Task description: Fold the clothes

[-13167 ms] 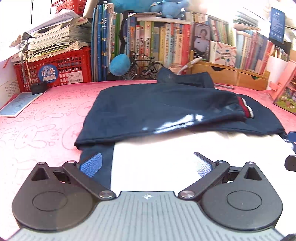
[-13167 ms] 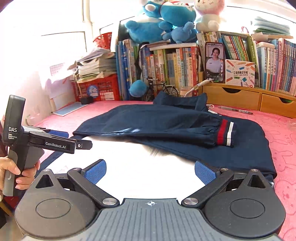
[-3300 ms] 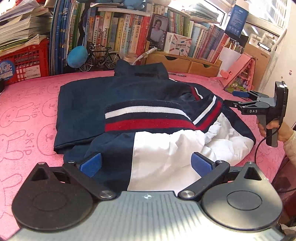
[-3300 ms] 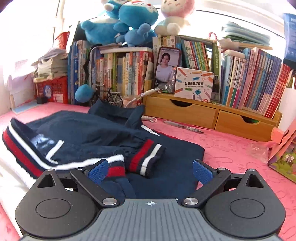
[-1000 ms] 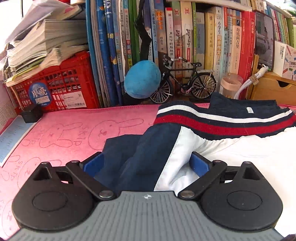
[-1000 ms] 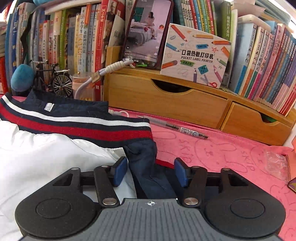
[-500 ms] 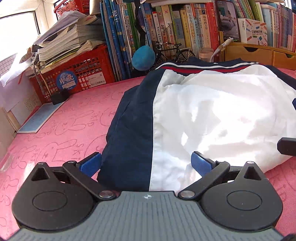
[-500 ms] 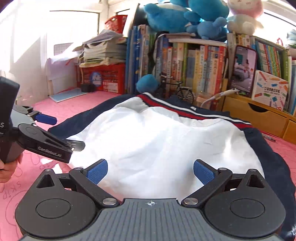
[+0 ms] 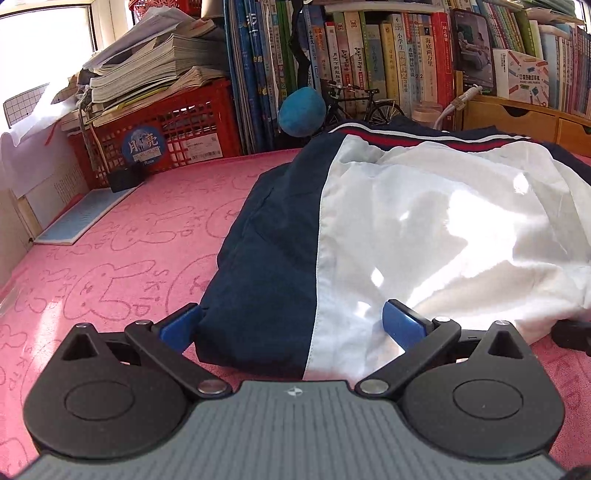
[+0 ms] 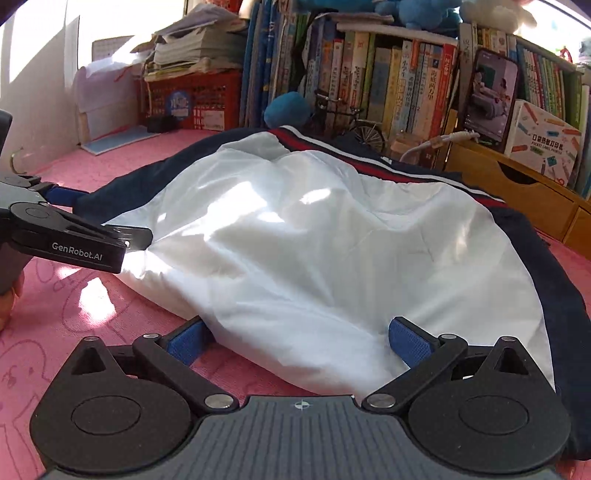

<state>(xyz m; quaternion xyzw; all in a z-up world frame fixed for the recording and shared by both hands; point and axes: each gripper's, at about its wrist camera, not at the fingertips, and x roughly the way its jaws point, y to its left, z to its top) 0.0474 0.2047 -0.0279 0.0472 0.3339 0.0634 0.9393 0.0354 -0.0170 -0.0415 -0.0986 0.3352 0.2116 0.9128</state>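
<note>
On pink cover (image 10: 44,354), jacket (image 10: 314,258) now folded white-side up, right gripper (image 10: 297,341) just opened, seemingly released.

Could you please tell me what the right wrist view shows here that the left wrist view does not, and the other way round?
Only the right wrist view shows the left gripper from outside, beside the jacket's near edge, plus the blue plush toys on top of the books. Only the left wrist view shows the jacket's navy side panel up close. Both show the folded jacket with its white lining up, the pink mat, the red crate, the toy bicycle and the wooden drawers. Both grippers are open, and the right gripper's jaws have just been opening.
</note>
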